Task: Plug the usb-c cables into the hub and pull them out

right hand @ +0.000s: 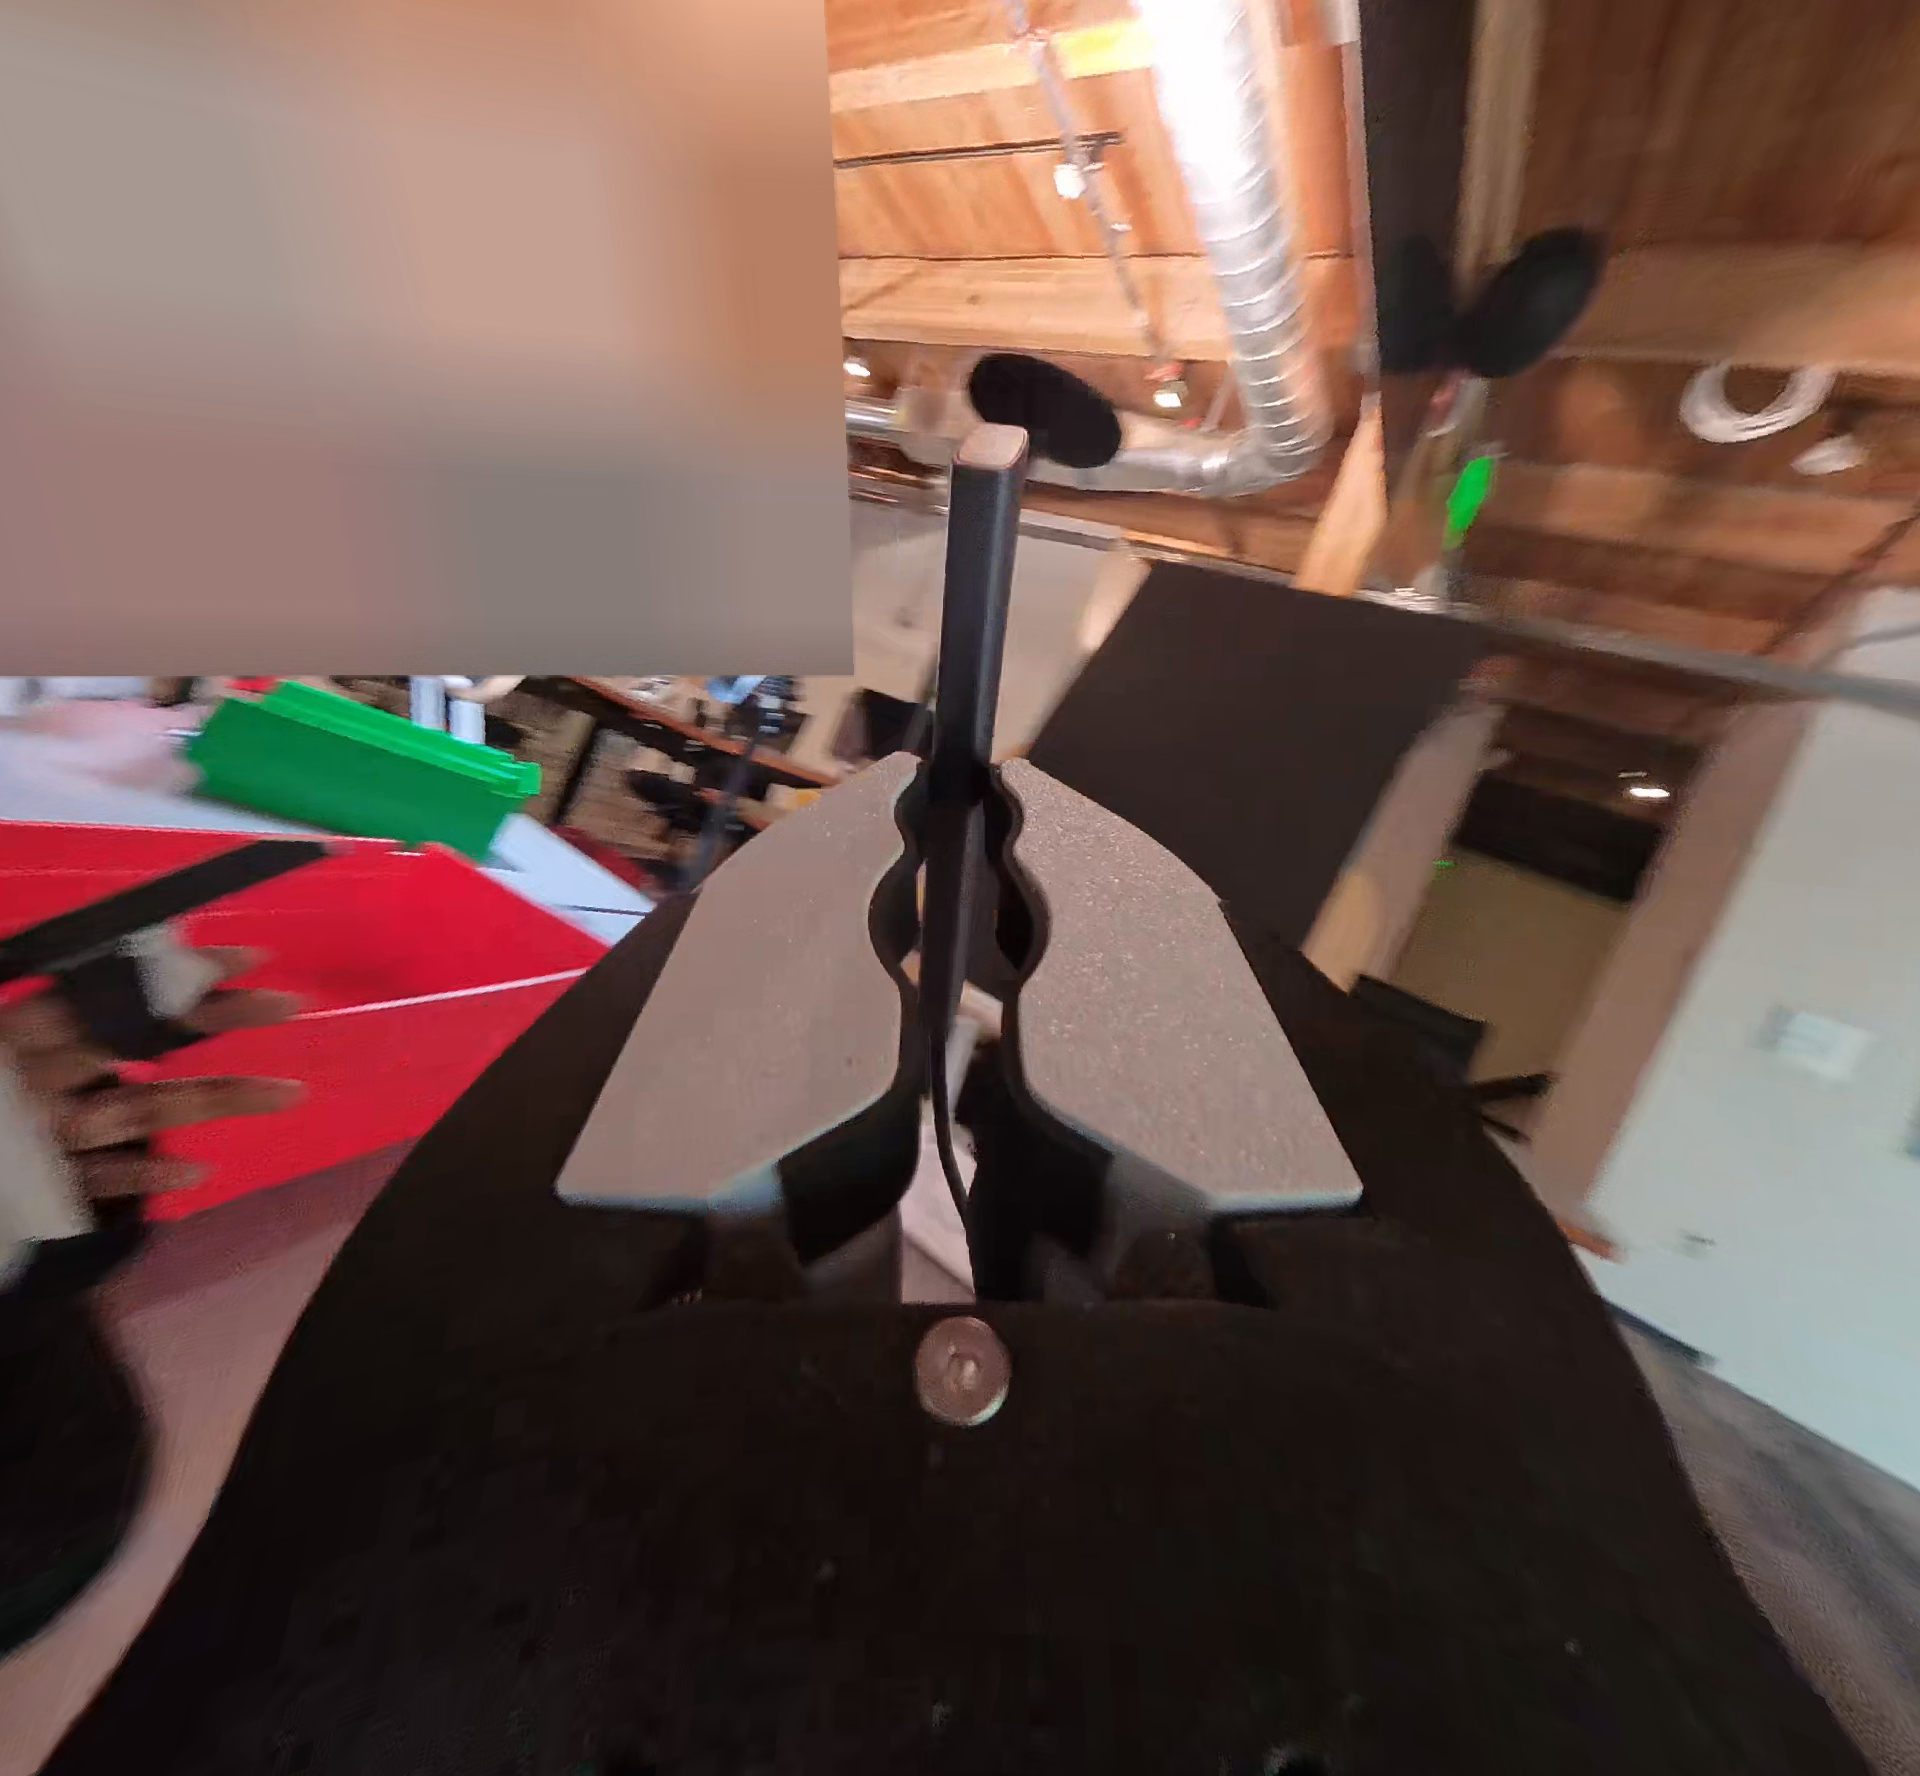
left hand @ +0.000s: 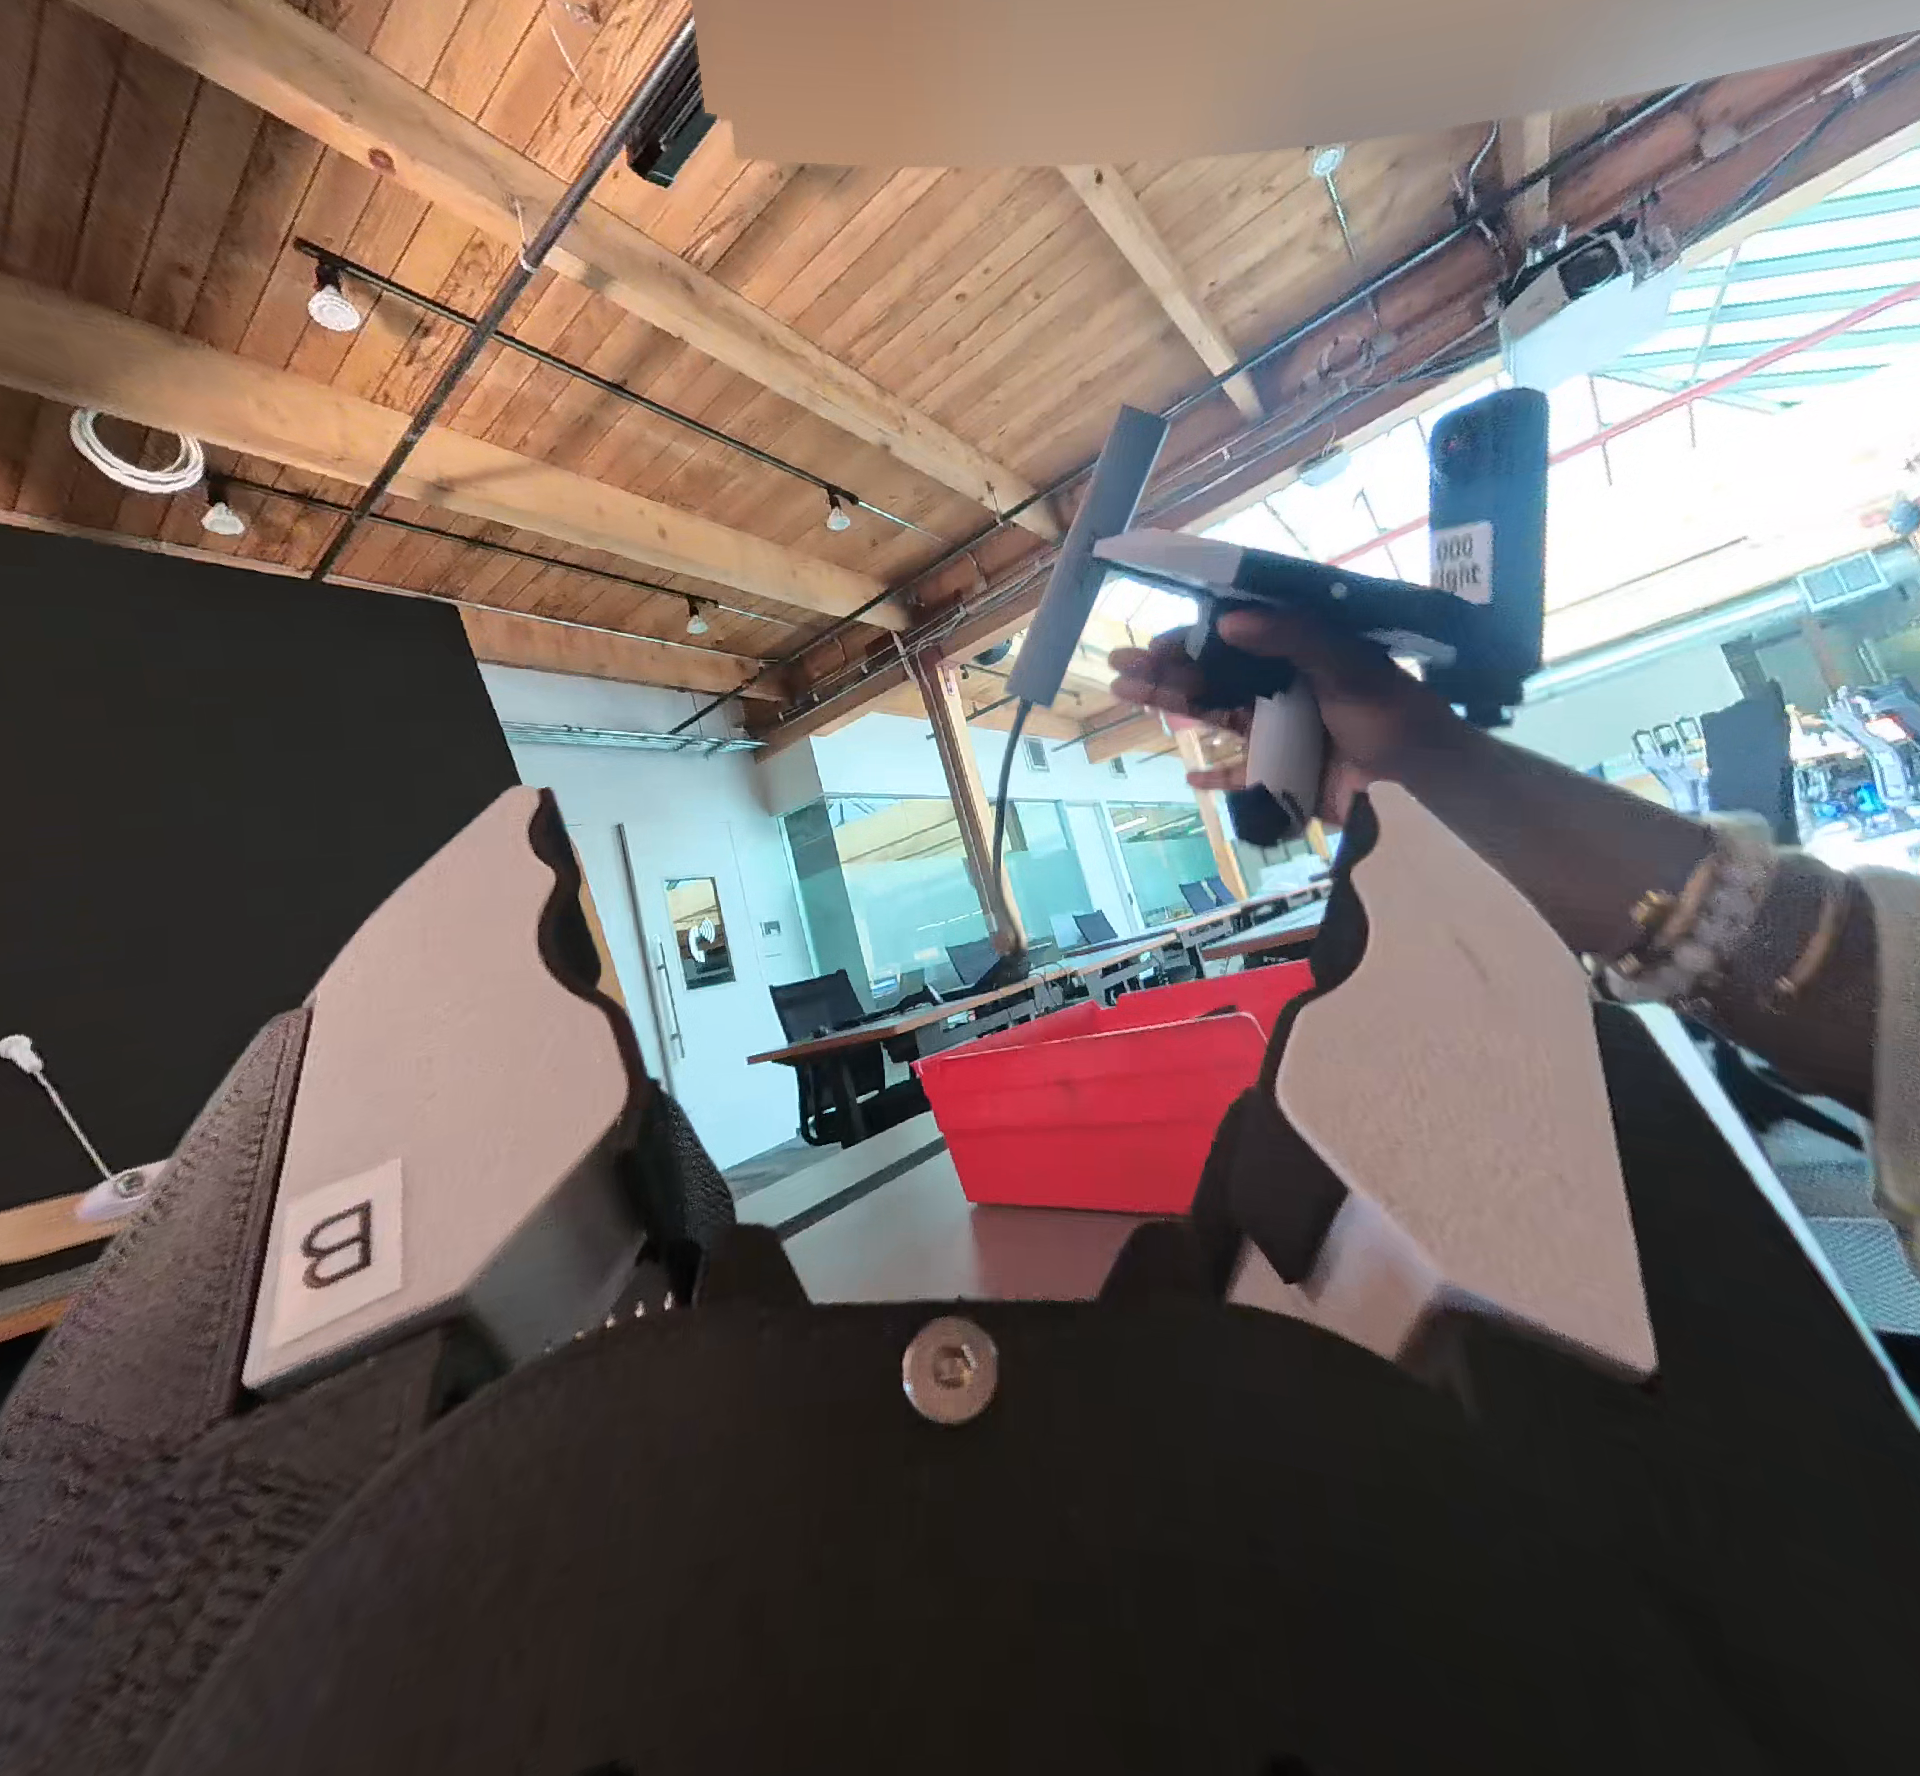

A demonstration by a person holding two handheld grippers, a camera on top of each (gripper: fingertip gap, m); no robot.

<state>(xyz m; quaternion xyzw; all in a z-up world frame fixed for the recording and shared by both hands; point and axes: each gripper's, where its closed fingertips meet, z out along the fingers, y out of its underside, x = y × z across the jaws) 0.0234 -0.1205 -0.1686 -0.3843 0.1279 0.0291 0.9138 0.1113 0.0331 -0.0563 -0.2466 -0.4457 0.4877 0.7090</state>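
Note:
My right gripper (right hand: 961, 776) is shut on a slim dark grey hub (right hand: 982, 604). The hub stands up out of the fingertips and its thin black cable (right hand: 951, 1144) runs down between the fingers. In the left wrist view the same hub (left hand: 1086, 552) is held high in the air by the right gripper (left hand: 1107, 552), with its cable (left hand: 1003, 822) hanging down. A person's hand (left hand: 1320, 698) grips that gripper's handle. My left gripper (left hand: 951, 843) is open and empty, tilted up toward the ceiling. A white cable end (left hand: 26, 1051) lies at the far left.
A red bin (left hand: 1081, 1118) sits on the dark table (left hand: 997, 1248) ahead of my left gripper; it also shows in the right wrist view (right hand: 343, 947). A green bin (right hand: 353, 770) stands behind it. A black board (left hand: 208, 843) stands at the left. Wooden ceiling beams are overhead. The tips of one gripper are about 25 cm away from the tips of the other.

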